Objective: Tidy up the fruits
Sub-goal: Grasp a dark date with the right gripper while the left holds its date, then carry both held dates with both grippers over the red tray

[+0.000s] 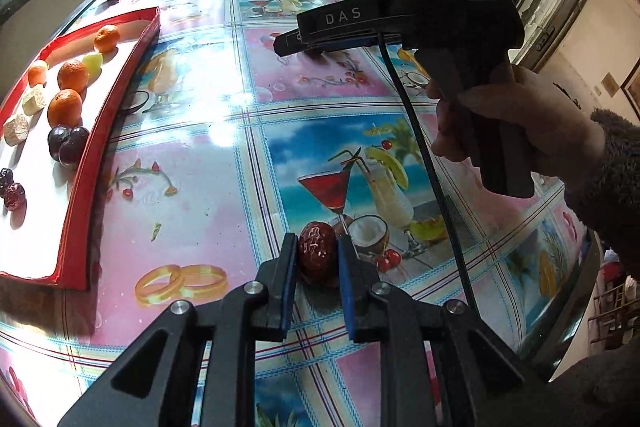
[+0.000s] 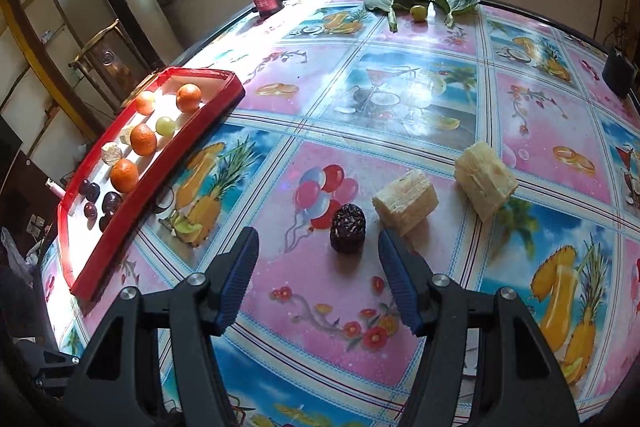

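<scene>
The left gripper (image 1: 318, 251) is clenched on a wrinkled red date (image 1: 317, 251) (long axis pointing away); the red-rimmed tray (image 1: 102, 131) lies far left. The right gripper (image 2: 316, 247) is released.

The table's printed covering (image 2: 400, 99) is smooth and glossy like plastic sheeting, throwing back bright window glare, while the red tray (image 1: 116, 131) looks like matt card with a white, paper-like floor. The red date (image 1: 317, 251) has a shiny, wrinkled skin, the oranges (image 1: 65, 107) a finely dimpled peel, and the pale cut chunks (image 2: 405, 205) look rough and fibrous. The black gripper frames look like matt plastic with shiny metal pins and ribbed blue pads (image 2: 401, 281), and the sleeve (image 1: 612, 171) is fuzzy, fleecy cloth.
</scene>
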A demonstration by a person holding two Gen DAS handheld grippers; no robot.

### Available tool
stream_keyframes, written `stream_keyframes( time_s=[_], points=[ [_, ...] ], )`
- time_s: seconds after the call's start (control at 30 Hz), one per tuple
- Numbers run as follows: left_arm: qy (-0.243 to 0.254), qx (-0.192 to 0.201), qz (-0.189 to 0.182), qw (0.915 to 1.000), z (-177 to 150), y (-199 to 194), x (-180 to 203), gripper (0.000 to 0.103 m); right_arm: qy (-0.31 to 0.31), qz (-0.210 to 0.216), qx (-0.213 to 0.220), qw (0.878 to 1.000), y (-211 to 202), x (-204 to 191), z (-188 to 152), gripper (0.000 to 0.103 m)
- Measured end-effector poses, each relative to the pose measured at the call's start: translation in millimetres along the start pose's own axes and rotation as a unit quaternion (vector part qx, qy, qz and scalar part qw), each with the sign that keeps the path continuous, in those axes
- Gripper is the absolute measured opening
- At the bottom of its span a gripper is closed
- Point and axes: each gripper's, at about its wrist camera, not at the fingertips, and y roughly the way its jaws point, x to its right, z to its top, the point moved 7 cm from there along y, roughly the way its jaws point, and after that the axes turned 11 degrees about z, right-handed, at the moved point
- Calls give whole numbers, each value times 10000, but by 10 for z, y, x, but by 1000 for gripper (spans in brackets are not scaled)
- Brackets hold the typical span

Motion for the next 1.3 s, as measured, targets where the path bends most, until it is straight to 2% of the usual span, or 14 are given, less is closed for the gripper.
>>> stream_keyframes(
  time_s=[0.1,0.2,0.37,0.5,0.57,0.7,0.9,1.3],
  points=[
    [-103,-20,-69,9999,29,11,-45,18,-131,-129,-67,9998,84,8,34,60],
    [-211,-29,-157,9997,45,24,-97,18,-47,-94,-4,9999,48,27,55,60],
    [-303,-36,-236,9993,79,52,-130,18,-133,108,-148,9997,115,-10,78,59],
    [-313,-4,-199,9993,86,61,-125,18,-331,-283,-243,9988,139,-22,82,39],
    [-361,21,-176,9992,89,63,-147,18,-333,-441,-289,9981,117,18,73,21],
    [-407,67,-145,9990,89,61,-159,18,-434,-635,-380,9963,76,51,41,20],
    [-514,184,-122,9984,57,35,-179,18,-237,-492,-208,9983,-152,-49,-47,20],
    [-409,373,-52,9985,16,-146,-135,18,-294,-445,-149,9985,-576,-404,-537,20]
  ],
)
